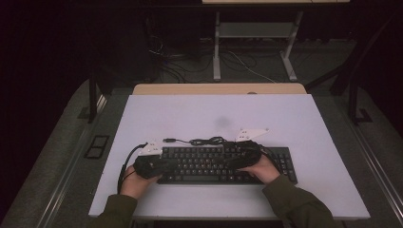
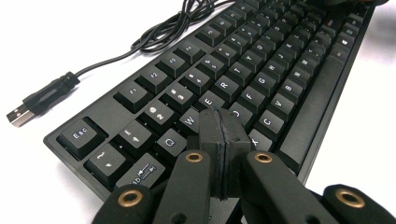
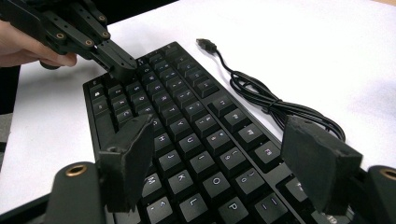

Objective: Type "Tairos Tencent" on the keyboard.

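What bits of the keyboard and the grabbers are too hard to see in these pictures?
- Keyboard, high view: key letters too small and dim; both ends covered by the hands.
- Left gripper, left gripper view: its shut tips hide the keys beneath, so whether a key is pressed cannot be told.
- Right gripper, right gripper view: keyboard's near end cut off by the bottom edge.
- Cable, same view: its far end hidden behind a jaw.

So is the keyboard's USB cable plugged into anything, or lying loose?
Loose. The USB plug lies bare on the white table beyond the keyboard, and its cable sits bundled beside it.
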{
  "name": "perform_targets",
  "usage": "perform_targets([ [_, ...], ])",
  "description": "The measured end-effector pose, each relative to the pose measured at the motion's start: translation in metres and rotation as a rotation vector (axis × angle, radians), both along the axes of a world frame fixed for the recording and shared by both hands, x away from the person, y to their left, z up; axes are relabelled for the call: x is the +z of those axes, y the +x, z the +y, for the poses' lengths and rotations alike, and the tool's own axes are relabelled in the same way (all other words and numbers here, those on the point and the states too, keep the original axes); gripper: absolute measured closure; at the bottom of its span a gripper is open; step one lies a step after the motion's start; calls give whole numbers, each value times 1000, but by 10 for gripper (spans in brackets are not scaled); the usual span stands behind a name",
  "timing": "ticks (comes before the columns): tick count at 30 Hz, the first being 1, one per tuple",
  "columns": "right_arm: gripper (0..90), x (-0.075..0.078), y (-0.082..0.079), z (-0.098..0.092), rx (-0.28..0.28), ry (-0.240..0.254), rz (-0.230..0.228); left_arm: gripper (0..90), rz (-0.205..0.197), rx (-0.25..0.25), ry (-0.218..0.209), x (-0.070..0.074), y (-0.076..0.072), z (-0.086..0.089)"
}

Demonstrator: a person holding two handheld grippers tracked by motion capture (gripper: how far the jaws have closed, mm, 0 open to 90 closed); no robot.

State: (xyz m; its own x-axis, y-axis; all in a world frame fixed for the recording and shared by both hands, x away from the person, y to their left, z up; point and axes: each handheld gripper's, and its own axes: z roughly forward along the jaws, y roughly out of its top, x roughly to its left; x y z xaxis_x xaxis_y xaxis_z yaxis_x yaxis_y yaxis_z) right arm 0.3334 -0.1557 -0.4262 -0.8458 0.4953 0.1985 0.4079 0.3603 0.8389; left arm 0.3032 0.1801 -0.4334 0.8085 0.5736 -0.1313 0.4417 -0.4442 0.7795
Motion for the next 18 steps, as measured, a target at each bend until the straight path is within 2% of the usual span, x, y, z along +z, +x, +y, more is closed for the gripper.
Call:
perform_targets([
  [8, 255, 1, 1, -1, -12, 1, -1, 799, -10, -5, -14, 4, -2, -3],
  [18, 243, 9, 4, -2, -20, 7, 3, 590, -16, 1, -12, 6, -4, -11],
])
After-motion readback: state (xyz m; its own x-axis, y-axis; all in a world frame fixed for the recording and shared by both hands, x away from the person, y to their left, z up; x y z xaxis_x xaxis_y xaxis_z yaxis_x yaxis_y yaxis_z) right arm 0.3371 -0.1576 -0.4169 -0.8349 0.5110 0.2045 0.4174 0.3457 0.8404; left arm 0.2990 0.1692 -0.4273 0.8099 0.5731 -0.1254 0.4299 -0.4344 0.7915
